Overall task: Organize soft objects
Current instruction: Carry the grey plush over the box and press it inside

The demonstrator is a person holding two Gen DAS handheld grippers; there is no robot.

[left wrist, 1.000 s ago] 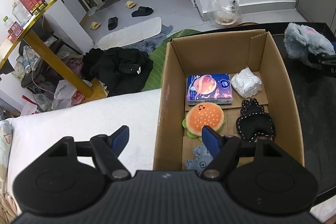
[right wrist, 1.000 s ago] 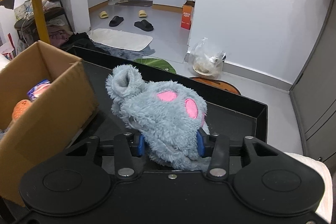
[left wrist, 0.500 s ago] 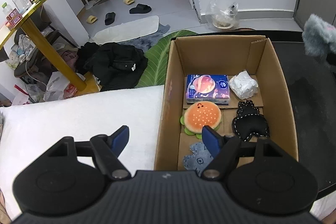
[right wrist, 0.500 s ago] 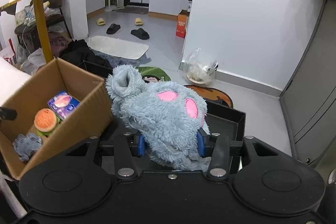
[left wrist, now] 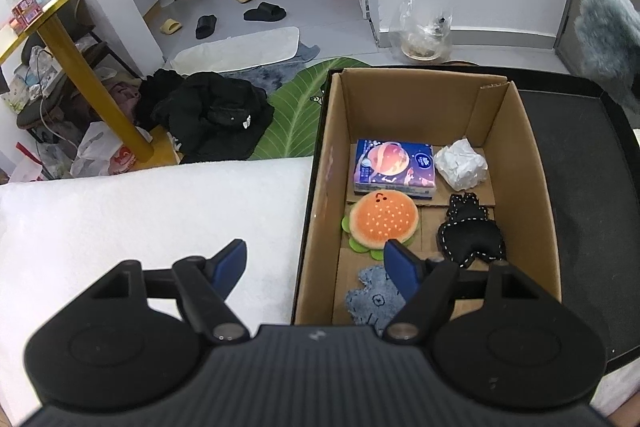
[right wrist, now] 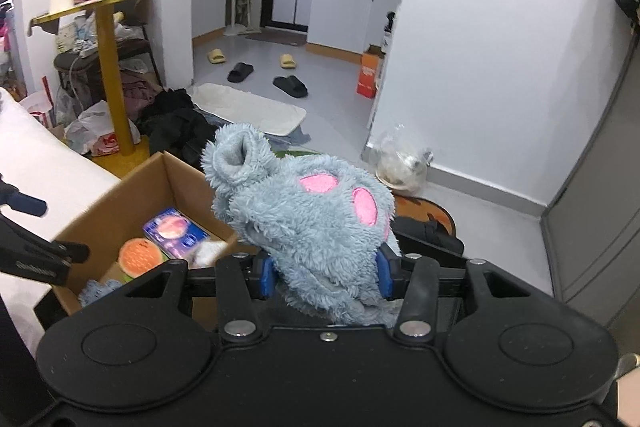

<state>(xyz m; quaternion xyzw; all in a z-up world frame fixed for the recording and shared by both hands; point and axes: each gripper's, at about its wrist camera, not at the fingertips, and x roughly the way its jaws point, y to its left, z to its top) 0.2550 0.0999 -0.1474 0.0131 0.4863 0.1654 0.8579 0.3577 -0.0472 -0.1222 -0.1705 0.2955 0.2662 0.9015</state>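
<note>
My right gripper is shut on a fluffy grey plush with pink patches, held in the air to the right of the cardboard box. The same plush shows at the right edge of the left wrist view. The box holds an orange burger plush, a blue tissue pack, a crumpled white wad, a black stitched plush and a small grey-blue plush. My left gripper hangs open over the box's near left wall, nothing between its fingers.
The box stands on a black tray-like table beside a white cushion. On the floor beyond lie black clothes, a green leaf mat, slippers and a white mat. A gold side table stands at the left.
My right gripper has risen with the grey plush and come closer to the box, whose inside now shows. The left gripper has barely moved, its view tilting slightly.
</note>
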